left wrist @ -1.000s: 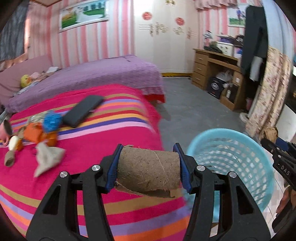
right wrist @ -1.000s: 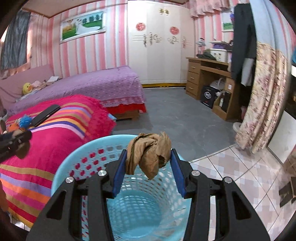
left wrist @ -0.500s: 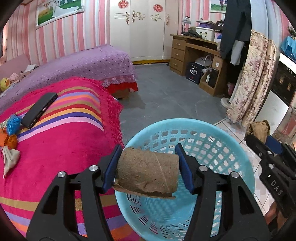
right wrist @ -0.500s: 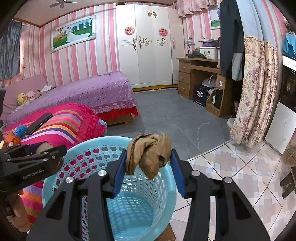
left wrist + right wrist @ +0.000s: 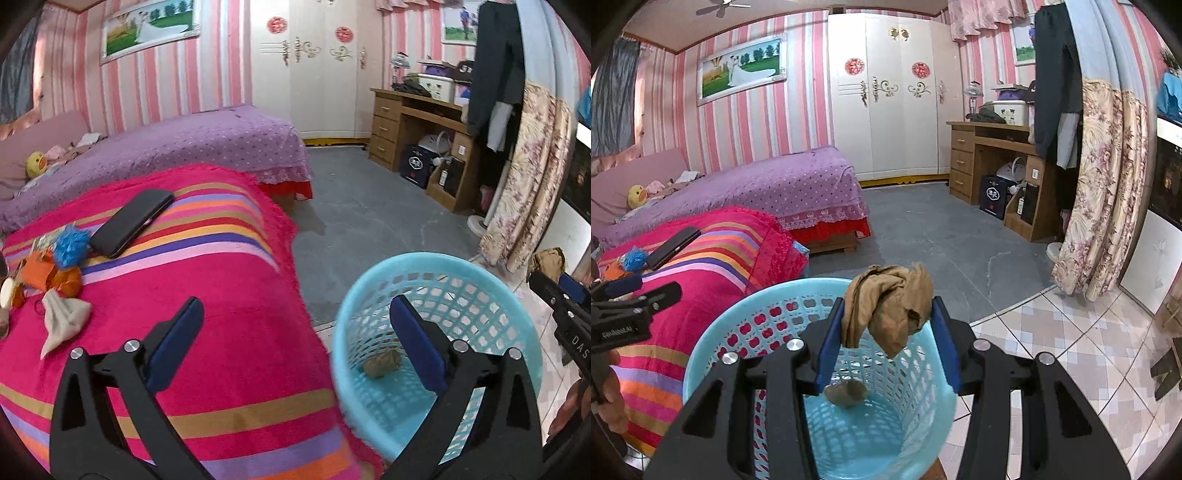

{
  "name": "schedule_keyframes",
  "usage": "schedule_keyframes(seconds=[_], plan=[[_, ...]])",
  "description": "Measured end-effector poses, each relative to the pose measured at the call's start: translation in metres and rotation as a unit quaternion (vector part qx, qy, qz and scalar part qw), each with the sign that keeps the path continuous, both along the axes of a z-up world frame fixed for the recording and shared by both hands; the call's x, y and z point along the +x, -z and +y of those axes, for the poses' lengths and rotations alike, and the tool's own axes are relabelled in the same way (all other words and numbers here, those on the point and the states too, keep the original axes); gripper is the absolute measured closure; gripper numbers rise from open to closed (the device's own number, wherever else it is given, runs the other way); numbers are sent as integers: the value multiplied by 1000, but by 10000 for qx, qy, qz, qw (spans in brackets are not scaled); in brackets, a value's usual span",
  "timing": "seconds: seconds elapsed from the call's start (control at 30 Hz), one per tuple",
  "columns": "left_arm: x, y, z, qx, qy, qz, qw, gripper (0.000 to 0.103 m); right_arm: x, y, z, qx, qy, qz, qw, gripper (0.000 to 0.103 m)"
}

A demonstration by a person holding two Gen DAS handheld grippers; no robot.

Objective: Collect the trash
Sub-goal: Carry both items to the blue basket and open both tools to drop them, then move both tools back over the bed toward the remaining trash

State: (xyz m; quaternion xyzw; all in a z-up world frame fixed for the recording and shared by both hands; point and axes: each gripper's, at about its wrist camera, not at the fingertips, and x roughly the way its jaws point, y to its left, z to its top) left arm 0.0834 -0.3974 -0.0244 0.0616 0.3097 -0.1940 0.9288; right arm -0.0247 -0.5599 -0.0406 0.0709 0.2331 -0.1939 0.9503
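Trash remains at the left on the striped blanket point(image 5: 207, 332): a crumpled tissue point(image 5: 62, 319) and orange scraps point(image 5: 48, 275) lie beside a black phone point(image 5: 131, 221), which is not trash. The left gripper point(image 5: 295, 343) has just been opening and its jaws stand wide with nothing between them, while the cardboard roll point(image 5: 382, 363) lies at the bottom of the blue basket point(image 5: 436, 262). Further right, the right gripper point(image 5: 888, 339) clamps a crumpled brown paper wad point(image 5: 890, 304) above the basket, so the step in hand is depositing; next, its jaws should part over the opening.
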Motion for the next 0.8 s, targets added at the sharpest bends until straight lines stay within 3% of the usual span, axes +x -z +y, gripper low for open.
schedule_keyframes(seconds=[0.13, 0.17, 0.2, 0.27, 0.33, 0.4, 0.5, 0.8], plan=[[6, -1, 18, -51, -134, 22, 9999, 6, 12, 2, 10, -56, -126, 112, 9998, 55], [6, -2, 22, -41, -169, -9, 9998, 6, 15, 2, 12, -85, -125, 146, 9998, 51], [6, -2, 26, -32, -189, -31, 9998, 6, 17, 2, 13, -116, -100, 173, 9997, 37], [7, -4, 36, -4, -239, -65, 9997, 6, 21, 3, 17, -153, -4, 236, 9996, 24], [7, -5, 43, -7, -255, -78, 9996, 6, 24, 3, 20, -181, 77, 304, 9993, 22], [7, -7, 51, -21, -279, -93, 9996, 6, 25, 1, 22, -222, 189, 319, 9991, 12], [6, -10, 65, -9, -358, -138, 9993, 6, 27, -5, 26, -181, 420, 248, 9986, 4], [1, -26, 127, -11, -603, -328, 9976, 6, 48, -19, 65, 15, 196, 171, 9997, 5]])
